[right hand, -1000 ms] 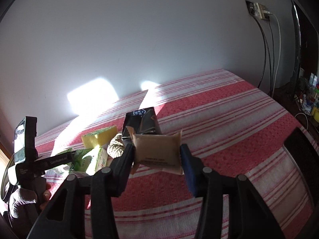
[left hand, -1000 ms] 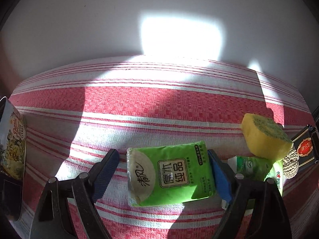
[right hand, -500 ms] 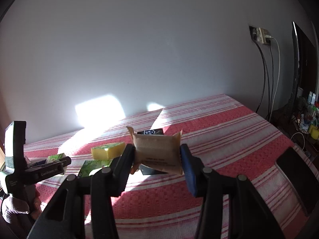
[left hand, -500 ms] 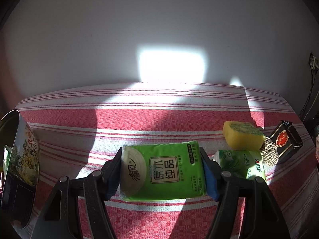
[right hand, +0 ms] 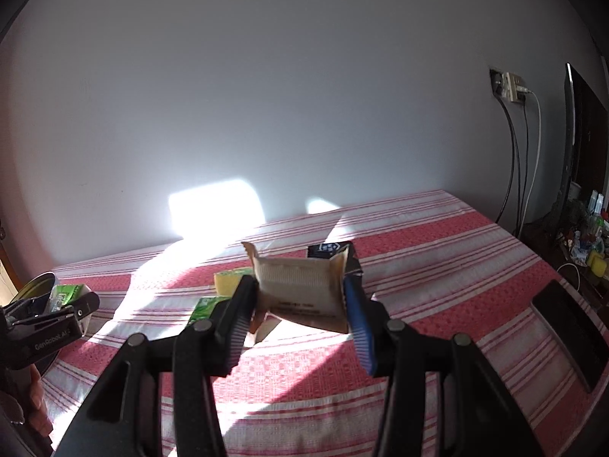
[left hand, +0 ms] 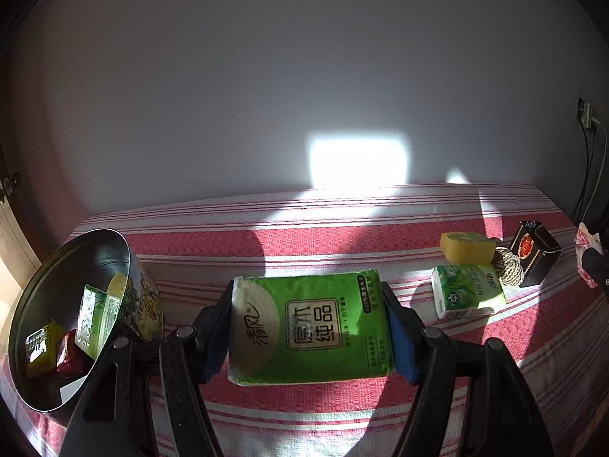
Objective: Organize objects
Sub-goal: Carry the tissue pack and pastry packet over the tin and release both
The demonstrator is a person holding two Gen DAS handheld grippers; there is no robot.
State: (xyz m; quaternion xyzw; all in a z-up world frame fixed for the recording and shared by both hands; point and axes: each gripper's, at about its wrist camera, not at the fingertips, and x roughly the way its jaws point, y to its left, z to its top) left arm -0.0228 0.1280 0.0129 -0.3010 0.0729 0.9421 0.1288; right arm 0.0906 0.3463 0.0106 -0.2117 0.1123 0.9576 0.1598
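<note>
My left gripper [left hand: 310, 327] is shut on a green tissue pack [left hand: 310, 327] and holds it above the red-striped cloth. A round metal tin [left hand: 141, 297] stands tilted at the left with several small packets inside. My right gripper [right hand: 300, 297] is shut on a tan paper sachet [right hand: 300, 293], lifted above the cloth. On the cloth at the right lie a smaller green tissue pack [left hand: 470, 293], a yellow sponge [left hand: 466, 251], a rope ball [left hand: 508, 272] and a black box [left hand: 534, 255].
The striped cloth [left hand: 342, 236] ends at a white wall behind. In the right wrist view a dark flat object [right hand: 571, 327] lies at the cloth's right edge, cables hang from a wall socket [right hand: 510, 85], and the left gripper [right hand: 49, 323] shows at far left.
My left gripper closed on the green tissue pack, lifted it and swung left, bringing the tin into view. My right gripper rose with the sachet still held.
</note>
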